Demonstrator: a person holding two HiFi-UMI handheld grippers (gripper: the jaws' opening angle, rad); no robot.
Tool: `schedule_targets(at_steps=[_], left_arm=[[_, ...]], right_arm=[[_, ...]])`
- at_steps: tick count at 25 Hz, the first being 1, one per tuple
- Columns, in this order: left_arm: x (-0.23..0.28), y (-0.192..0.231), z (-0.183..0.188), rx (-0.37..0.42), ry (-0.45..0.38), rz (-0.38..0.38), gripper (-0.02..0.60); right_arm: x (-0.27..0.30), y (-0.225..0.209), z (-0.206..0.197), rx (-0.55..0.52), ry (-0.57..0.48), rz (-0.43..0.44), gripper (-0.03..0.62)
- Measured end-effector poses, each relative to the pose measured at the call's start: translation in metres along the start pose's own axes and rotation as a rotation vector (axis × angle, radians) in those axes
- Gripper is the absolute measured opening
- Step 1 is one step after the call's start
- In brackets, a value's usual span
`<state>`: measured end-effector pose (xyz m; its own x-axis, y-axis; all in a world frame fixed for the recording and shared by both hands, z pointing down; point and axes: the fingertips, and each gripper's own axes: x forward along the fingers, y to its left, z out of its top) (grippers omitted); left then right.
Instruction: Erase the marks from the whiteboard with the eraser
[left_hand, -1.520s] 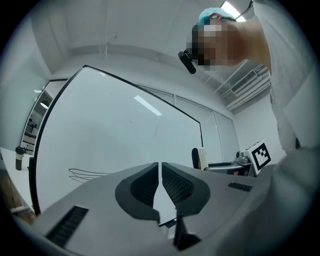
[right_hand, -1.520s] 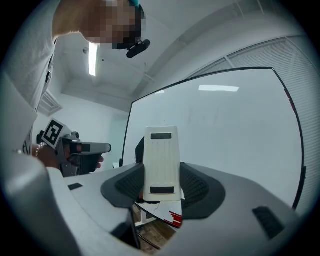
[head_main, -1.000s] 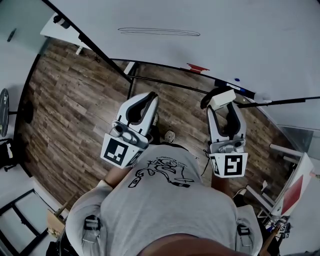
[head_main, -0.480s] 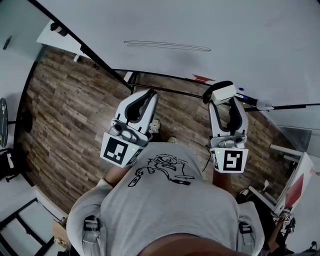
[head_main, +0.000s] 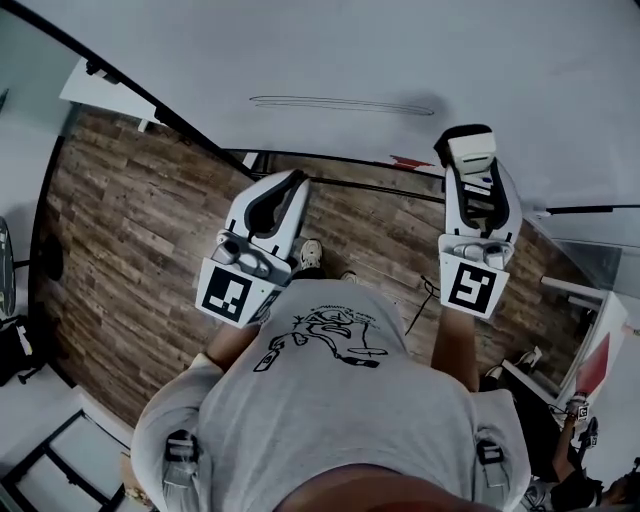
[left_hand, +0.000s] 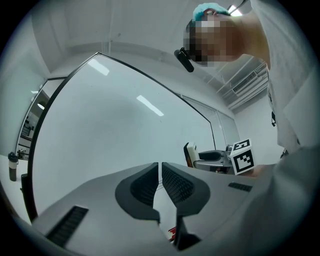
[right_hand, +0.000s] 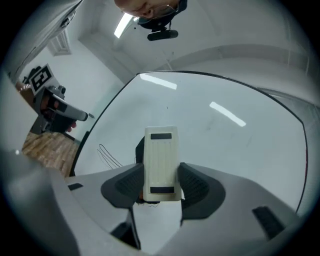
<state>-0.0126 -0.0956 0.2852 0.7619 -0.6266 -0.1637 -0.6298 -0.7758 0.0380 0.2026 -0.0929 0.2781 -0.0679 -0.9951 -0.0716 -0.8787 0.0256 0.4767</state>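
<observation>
Eraser in right gripper, whiteboard marks

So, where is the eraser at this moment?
The eraser is clamped between the jaws of the right gripper, at the upper right of the head view. It is in front of the whiteboard, just right of the thin drawn mark.

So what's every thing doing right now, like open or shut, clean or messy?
whiteboard: not clean yet.
marks: one long thin loop, not wiped off.
eraser: pinched between two jaws, off to one side of the marks, not on them.
right gripper: shut on the eraser.
left gripper: shut, nothing in it.
</observation>
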Motion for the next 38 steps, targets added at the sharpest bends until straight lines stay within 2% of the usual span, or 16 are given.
schedule_targets(at_steps=[3, 6, 14, 18, 38], left_arm=[[0.003, 0.003, -0.002, -0.006, 0.01, -0.005, 0.037], [0.005, 0.006, -0.001, -0.007, 0.003, -0.005, 0.037], [0.006, 0.011, 0.0, -0.013, -0.006, 0.006, 0.037], [0.005, 0.012, -0.007, -0.022, 0.019, 0.008, 0.037], [0.016, 0.013, -0.003, -0.017, 0.002, -0.014, 0.037]], right_arm=[[0.015, -0.01, -0.006, -0.127, 0.047, -0.036, 0.229], [0.028, -0.015, -0.012, -0.19, 0.081, -0.06, 0.229], [0.059, -0.016, -0.029, -0.284, 0.108, -0.105, 0.229], [0.066, -0.015, -0.033, -0.324, 0.1, -0.12, 0.229], [0.075, 0.005, -0.043, -0.449, 0.119, -0.098, 0.23]])
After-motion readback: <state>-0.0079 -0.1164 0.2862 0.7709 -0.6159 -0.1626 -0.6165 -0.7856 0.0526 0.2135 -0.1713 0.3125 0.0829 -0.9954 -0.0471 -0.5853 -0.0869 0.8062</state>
